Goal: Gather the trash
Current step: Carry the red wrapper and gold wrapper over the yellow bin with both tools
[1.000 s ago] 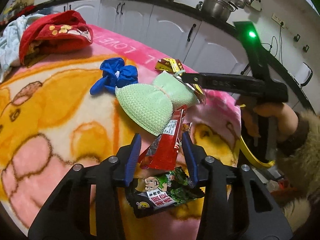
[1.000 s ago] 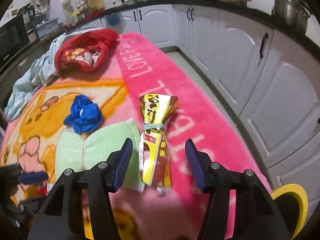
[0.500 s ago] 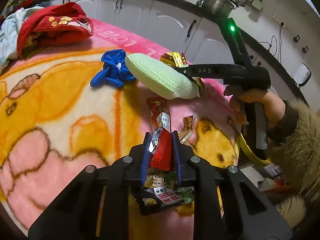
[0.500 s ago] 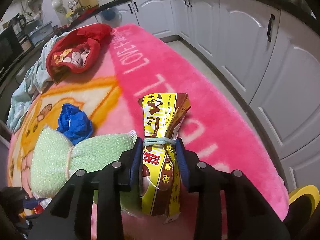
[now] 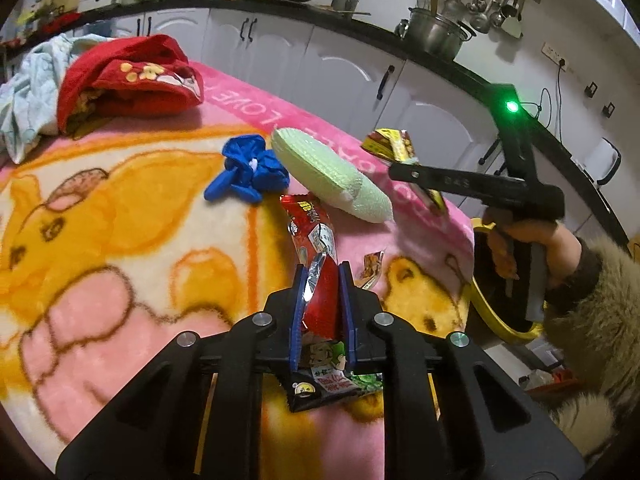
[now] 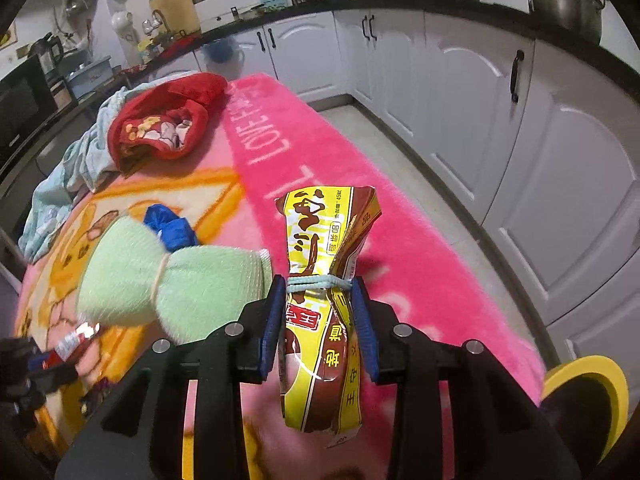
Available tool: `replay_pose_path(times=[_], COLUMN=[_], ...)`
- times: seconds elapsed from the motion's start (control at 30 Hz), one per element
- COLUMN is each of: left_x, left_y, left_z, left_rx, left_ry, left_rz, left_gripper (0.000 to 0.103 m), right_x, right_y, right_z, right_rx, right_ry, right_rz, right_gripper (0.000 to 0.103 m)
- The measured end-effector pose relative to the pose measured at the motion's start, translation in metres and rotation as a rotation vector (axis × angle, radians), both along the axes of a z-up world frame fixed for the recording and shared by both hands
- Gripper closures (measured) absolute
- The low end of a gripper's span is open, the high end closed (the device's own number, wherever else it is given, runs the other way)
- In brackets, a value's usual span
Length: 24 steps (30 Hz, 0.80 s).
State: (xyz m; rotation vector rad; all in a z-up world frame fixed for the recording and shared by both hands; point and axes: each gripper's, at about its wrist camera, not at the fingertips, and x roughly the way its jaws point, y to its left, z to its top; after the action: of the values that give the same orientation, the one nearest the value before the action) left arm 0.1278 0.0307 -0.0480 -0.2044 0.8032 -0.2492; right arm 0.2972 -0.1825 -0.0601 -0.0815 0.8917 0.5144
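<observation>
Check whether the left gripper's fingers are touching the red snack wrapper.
Touching. The left wrist view shows both fingers of the left gripper pressed against the red snack wrapper.

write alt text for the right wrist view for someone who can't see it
The right gripper is shut on a yellow-and-brown snack wrapper tied with a pale string, above a pink cartoon blanket. A green mesh sponge, a blue glove and a red garment are to its left.

Black hand-held gripper (image 5: 323, 280), blue pads, furry sleeve (image 5: 596, 280).
</observation>
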Motion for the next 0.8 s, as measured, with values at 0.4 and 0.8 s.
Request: replay_pose_path(times=[0.4, 0.8], left_x=[-0.025, -0.044], left_y=[0.024, 0.028], left_z=[0.025, 0.055], left_rx=[0.032, 0.025], left_ry=[-0.053, -0.133], left_rz=[0.075, 0.113], left_gripper=[0.093, 0.093], right_x=[-0.037, -0.082], right_y=[0.002, -0.007], right_z=[0.022, 0.055], right_rx=[-0.002, 0.029], right_ry=[-0.067, -0.129], right_rz=[0.037, 0.075], right_gripper=[0.071, 0.071])
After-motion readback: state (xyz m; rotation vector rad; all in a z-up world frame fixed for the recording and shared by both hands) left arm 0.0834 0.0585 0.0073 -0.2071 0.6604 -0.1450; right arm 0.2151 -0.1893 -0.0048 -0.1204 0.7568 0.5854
